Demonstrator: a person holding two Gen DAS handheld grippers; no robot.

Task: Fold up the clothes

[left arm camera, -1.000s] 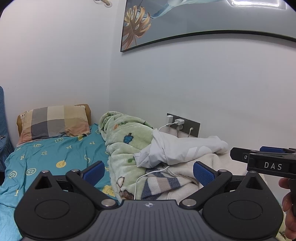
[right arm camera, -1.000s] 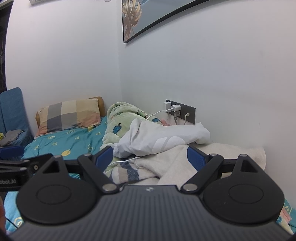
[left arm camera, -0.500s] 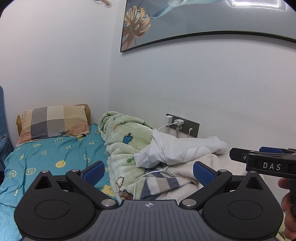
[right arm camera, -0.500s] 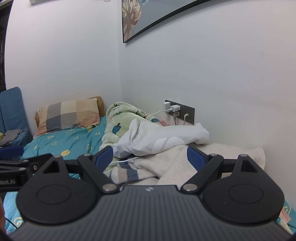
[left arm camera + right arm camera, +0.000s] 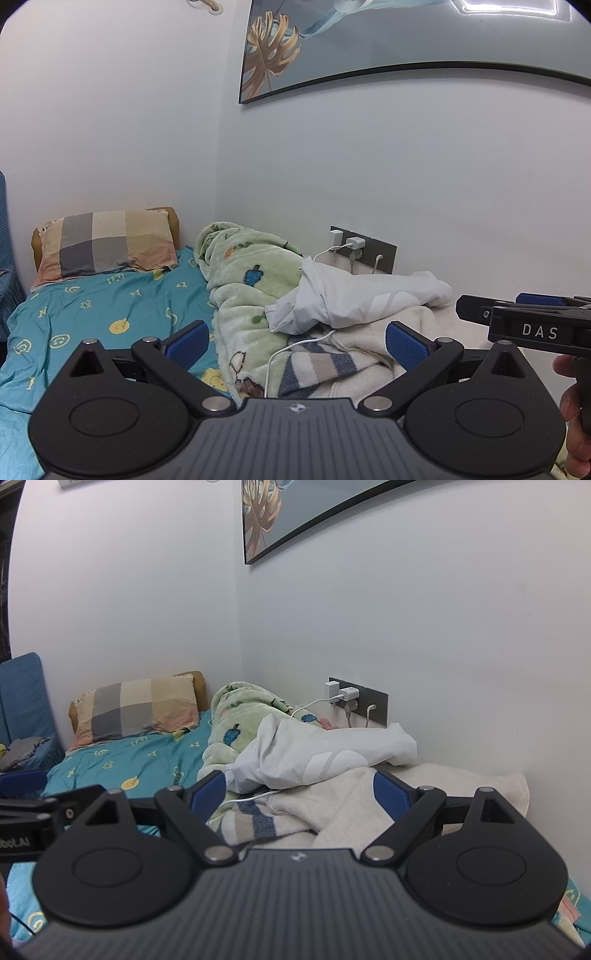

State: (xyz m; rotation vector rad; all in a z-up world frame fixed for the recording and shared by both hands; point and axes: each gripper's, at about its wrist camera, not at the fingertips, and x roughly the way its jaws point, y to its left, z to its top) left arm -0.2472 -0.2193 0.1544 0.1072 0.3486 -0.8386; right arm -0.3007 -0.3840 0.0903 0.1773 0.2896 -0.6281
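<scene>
Your left gripper hovers above the bed with its blue-padded fingers spread wide and nothing between them, while your right gripper hangs beside it, equally wide open and equally empty. Ahead of both lies the pile of clothes: a crumpled white garment rests on top of a cream knitted piece with blue and beige stripes, pushed up against the wall beneath a dark socket panel. A white charging cable runs from the plugs down across the pile. Just to the left of the clothes, a pale green fleece blanket with cartoon prints lies bunched along the wall, touching the white garment. Farther back, a checked pillow sits at the head of the bed on a turquoise sheet with smiley faces. In the left camera's view your right gripper's body, marked DAS, enters from the right edge, held in your hand. A framed leaf picture hangs above.
</scene>
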